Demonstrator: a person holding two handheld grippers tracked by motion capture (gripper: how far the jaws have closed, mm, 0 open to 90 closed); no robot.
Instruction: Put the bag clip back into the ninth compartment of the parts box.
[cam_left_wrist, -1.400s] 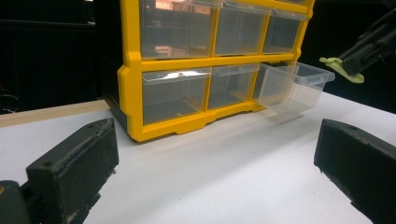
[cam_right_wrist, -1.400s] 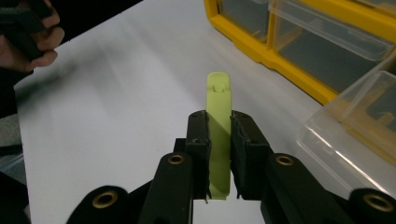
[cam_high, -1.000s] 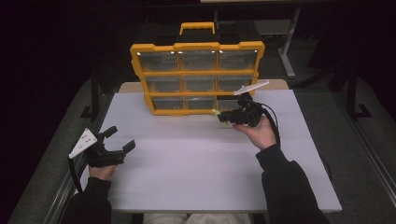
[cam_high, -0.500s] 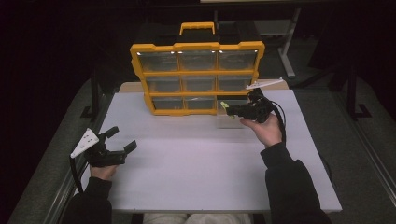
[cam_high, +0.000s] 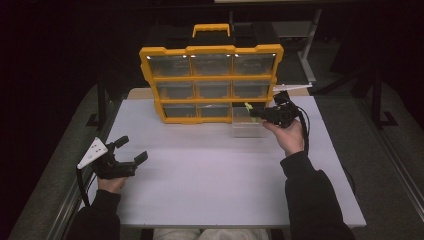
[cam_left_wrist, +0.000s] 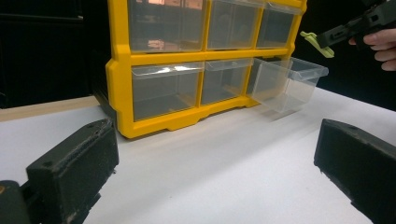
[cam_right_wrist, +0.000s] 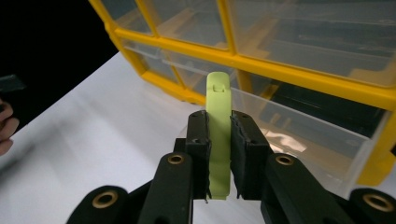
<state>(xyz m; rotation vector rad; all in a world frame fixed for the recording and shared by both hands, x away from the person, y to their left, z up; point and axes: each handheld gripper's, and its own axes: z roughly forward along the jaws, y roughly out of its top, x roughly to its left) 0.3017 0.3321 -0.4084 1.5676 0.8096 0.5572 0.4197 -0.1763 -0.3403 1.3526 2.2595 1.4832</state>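
Right tool (cam_high: 256, 113), clamped on green clip (cam_right_wrist: 219, 140), now moved from mid-tabletop to above pulled-out bottom-right drawer (cam_high: 246, 126) of yellow organizer (cam_high: 150, 62) — probably drop-in next; left tool (cam_high: 134, 150) wide, parked on tabletop (cam_high: 210, 185).

A white bench (cam_high: 210, 185) stands in a dark room, its surface bare across the near half. A strip of pale wood (cam_high: 137, 93) shows along its far edge. Dark metal frame legs (cam_high: 101, 100) rise beside the bench, with a grey floor (cam_high: 395, 150) beyond its sides.
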